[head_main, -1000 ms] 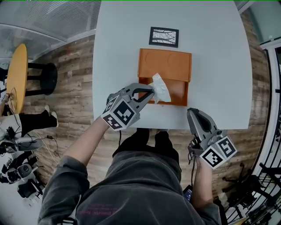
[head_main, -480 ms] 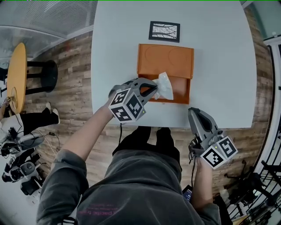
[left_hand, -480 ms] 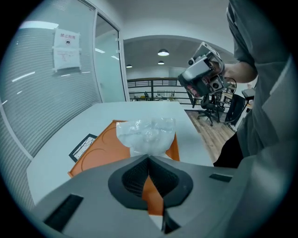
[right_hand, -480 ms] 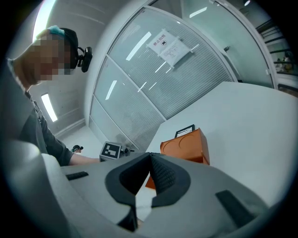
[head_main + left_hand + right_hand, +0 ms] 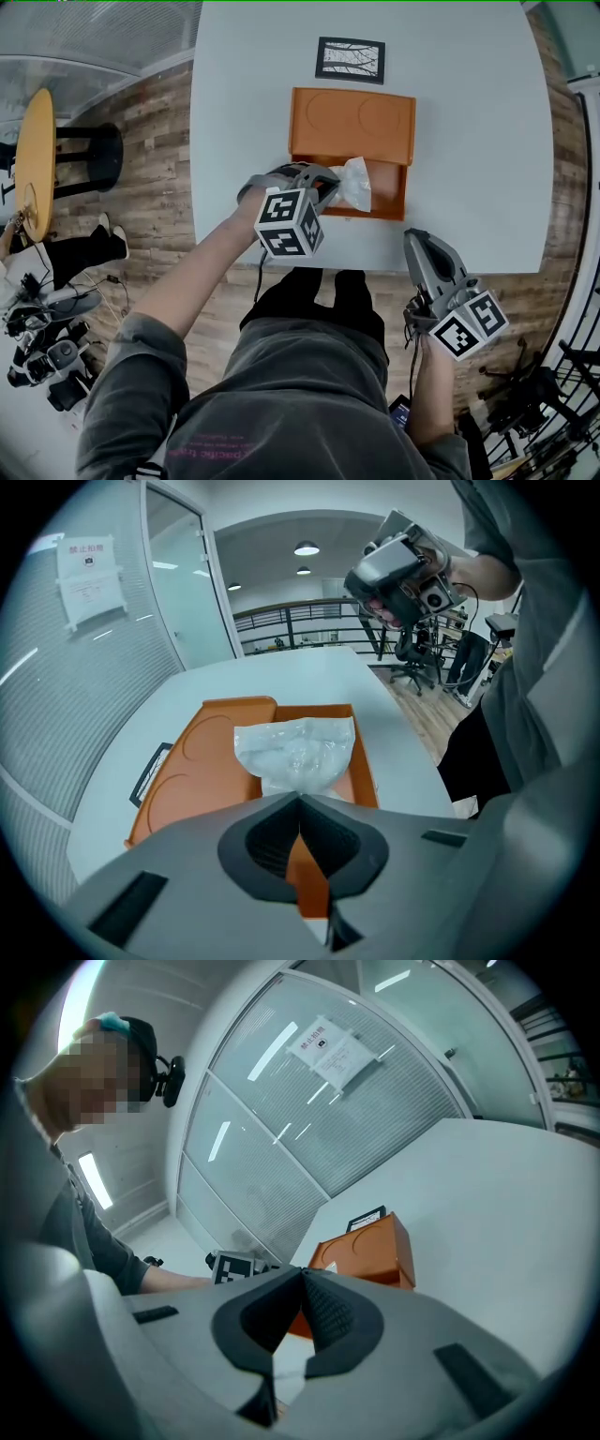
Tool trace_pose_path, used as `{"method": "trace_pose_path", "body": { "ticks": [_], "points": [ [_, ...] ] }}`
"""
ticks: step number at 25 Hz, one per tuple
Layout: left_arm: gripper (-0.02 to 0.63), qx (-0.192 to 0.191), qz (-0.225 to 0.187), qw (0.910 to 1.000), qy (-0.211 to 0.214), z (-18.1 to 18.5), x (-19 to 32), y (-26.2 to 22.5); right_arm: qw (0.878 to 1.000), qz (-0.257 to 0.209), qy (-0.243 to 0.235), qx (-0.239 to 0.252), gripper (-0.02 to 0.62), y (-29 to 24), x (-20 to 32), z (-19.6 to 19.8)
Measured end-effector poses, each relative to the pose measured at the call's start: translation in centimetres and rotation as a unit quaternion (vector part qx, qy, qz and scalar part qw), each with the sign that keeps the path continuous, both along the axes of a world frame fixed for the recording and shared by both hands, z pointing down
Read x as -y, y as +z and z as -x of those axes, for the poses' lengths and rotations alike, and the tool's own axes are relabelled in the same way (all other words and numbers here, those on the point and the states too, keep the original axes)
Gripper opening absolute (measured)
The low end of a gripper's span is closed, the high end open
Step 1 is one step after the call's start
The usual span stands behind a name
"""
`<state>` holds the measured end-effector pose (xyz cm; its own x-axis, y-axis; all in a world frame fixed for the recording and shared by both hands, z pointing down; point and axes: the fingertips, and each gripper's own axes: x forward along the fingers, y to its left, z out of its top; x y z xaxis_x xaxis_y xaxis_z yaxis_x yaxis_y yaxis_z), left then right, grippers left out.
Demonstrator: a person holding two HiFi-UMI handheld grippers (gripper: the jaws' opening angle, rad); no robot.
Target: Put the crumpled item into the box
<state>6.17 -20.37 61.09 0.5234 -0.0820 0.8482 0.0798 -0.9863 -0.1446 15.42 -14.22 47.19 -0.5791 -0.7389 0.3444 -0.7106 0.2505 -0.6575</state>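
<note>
Pinching the lower edge of the wad (image 5: 295, 752), the left gripper (image 5: 300, 799) has its jaws pressed together on it, and the crumpled bulk stands just ahead of the tips. Straight beyond and below the jaws lies the box (image 5: 216, 761), open, with its lid folded back on the far side.

In the head view the left gripper (image 5: 330, 187) has rolled at the wrist over the last second, and its marker cube now shows other faces to the camera. It has also crept a little further in from the box's near left edge. The wad (image 5: 354, 183) now hangs over the open half of the box (image 5: 398, 192) rather than at its rim, though whether it touches the floor of the box cannot be told. My judgement is that the carry is nearly finished, and what is left is to part the jaws and let it drop.

The right gripper (image 5: 302, 1274) has not moved. Its jaws are together on nothing, well to the right of the box and off the table's (image 5: 469, 141) near edge.
</note>
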Motion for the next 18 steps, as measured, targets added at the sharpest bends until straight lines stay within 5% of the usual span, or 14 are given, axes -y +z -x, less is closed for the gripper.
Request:
{"method": "trace_pose_path", "body": {
  "ticks": [7,18],
  "points": [
    [0.014,0.062,-0.004,0.9967,0.052,-0.1,-1.2,1.4,1.0,0.007,-0.002,0.004,0.002,0.5,-0.2,-0.1],
    [0.015,0.133,-0.026,0.9885,0.067,0.4,-0.6,3.9,1.0,0.013,0.0,0.008,0.002,1.0,0.0,-0.6]
  ]
}}
